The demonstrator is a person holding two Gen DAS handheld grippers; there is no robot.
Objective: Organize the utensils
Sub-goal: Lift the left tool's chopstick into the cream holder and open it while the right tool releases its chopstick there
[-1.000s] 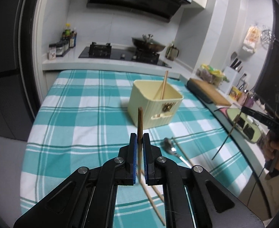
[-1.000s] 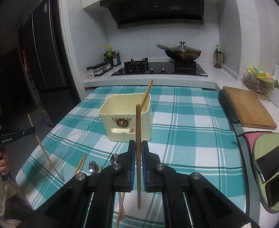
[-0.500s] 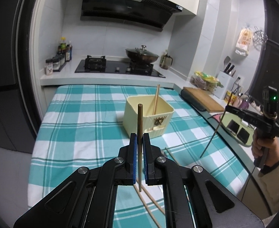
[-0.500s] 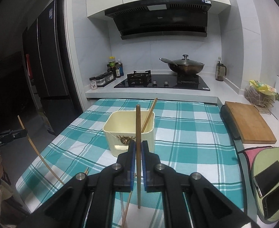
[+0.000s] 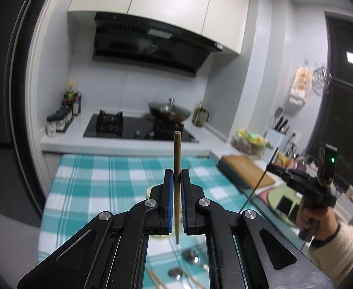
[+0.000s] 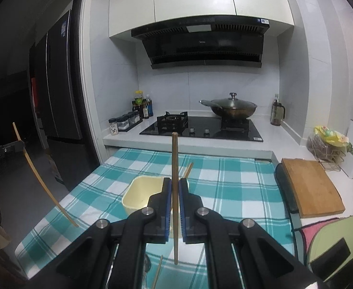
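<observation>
Each hand-held gripper, left (image 5: 176, 180) and right (image 6: 175, 185), pinches one upright chopstick (image 5: 177, 159) thinly, so either could pivot or slip before reaching the tub (image 6: 141, 192) just ahead

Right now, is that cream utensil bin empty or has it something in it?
Not empty: one chopstick leans out of the cream bin. Its floor is hidden.

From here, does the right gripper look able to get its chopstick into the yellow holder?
Probably yes. The right gripper is shut on a chopstick held upright, and the holder sits just beyond and below it, its top open. Only one chopstick leans inside, at the far side, leaving room.
</observation>
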